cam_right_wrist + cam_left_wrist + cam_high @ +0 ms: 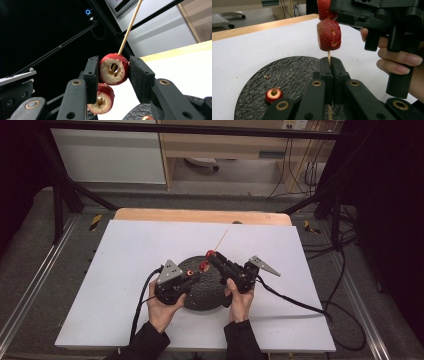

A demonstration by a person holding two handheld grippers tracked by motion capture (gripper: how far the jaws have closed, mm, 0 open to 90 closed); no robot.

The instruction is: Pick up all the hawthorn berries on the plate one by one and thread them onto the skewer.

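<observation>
— While the left gripper (329, 65) has its jaws pressed together on the wooden skewer (328, 54), pinching it near the lower end, what is the right one doing?

— The right gripper (113, 70) is clamped on the upper hawthorn slice (114, 68), a pad on each side of its red skin, with the stick running through the cored hole.

— And just past those pads?

— A second hawthorn slice (102, 98) sits on the stick directly below the held one, between it and the left gripper's pinch. From the left gripper view it hangs right above the closed jaws.

— So which step is this?

— Threading fruit onto the stick, I'd judge: the held slice is partway down and needs sliding along until it meets the one beneath, with the left hand keeping the stick steady and in line.

— Anything left to thread?

— One loose hawthorn piece (273, 95) lies on the dark round slate (294, 70), below and to the left of the left jaws. Over the white table (125, 270), both hands hold above that slate.
</observation>
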